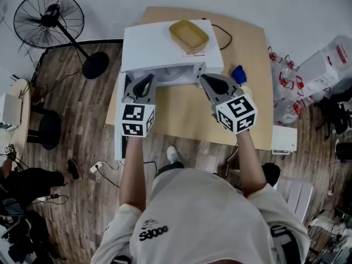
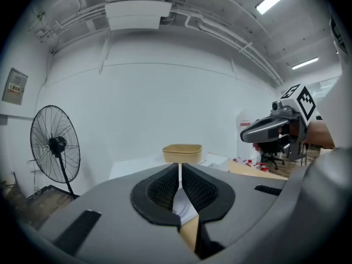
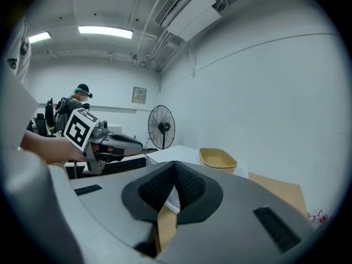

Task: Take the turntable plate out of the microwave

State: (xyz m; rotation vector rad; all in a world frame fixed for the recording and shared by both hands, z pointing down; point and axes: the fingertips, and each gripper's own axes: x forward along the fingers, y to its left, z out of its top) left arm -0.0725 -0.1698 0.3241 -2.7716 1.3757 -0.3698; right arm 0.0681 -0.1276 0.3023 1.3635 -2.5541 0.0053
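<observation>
A white microwave (image 1: 159, 45) stands on the wooden table (image 1: 247, 43), its door (image 1: 120, 120) swung open at the left. Its pale cavity (image 1: 168, 76) faces me; the turntable plate is not clearly visible inside. A tan tray (image 1: 188, 36) rests on the microwave's top. My left gripper (image 1: 144, 84) is in front of the cavity's left part, shut and empty. My right gripper (image 1: 212, 84) is at the cavity's right corner, also shut and empty. The left gripper view shows closed jaws (image 2: 180, 172) below the tray (image 2: 182, 153). The right gripper view shows closed jaws (image 3: 175, 172) beside the tray (image 3: 218, 159).
A pedestal fan (image 1: 49, 18) stands on the floor at the far left. A blue object (image 1: 238, 74) lies on the table right of the microwave. Plastic bags (image 1: 286, 87) and a white box (image 1: 284, 139) sit at the right. Another person (image 3: 80, 98) stands in the background.
</observation>
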